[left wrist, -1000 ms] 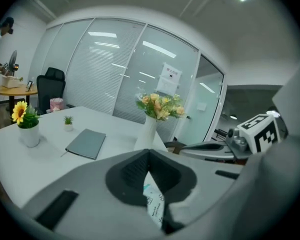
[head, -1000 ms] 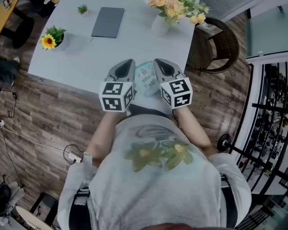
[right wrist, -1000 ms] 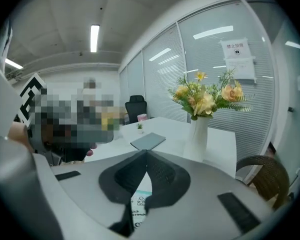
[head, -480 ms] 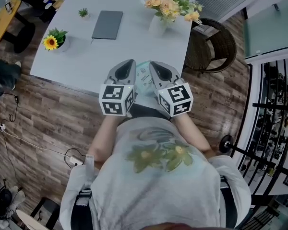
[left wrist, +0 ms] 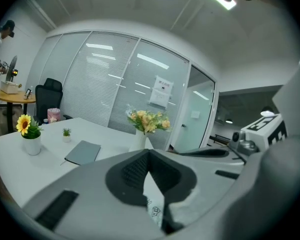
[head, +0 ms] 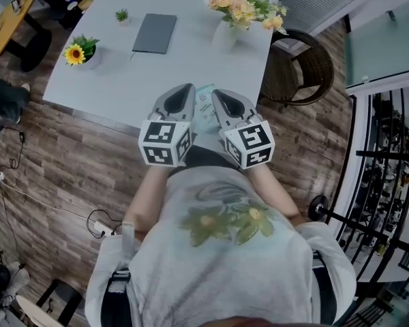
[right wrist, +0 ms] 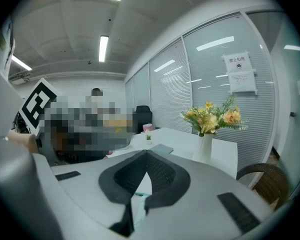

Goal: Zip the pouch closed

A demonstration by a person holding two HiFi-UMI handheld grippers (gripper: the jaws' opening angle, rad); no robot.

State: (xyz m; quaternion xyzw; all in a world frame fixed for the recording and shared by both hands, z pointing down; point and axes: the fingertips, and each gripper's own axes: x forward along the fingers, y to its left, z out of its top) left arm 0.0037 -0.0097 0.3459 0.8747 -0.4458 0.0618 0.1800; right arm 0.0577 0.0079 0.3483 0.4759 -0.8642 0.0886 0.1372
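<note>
A pale teal pouch (head: 204,107) with small printed figures hangs between my two grippers over the near edge of the white table (head: 116,84). The left gripper (head: 184,91) is shut on the pouch's left side. In the left gripper view a strip of printed pouch fabric (left wrist: 155,205) shows in the gap below the closed left gripper (left wrist: 149,156). The right gripper (head: 218,96) is shut on the pouch's right side. The right gripper view shows a teal pouch edge (right wrist: 139,202) below the closed right gripper (right wrist: 146,157). The zipper is hidden.
On the table lie a grey notebook (head: 154,33), a potted sunflower (head: 77,52), a tiny green plant (head: 123,15) and a vase of flowers (head: 240,11). A wicker chair (head: 301,65) stands at the table's right side. Cables lie on the wooden floor (head: 27,182).
Both grippers have risen toward the head camera with the pouch and drawn closer together. Less of the pouch shows between them now.
</note>
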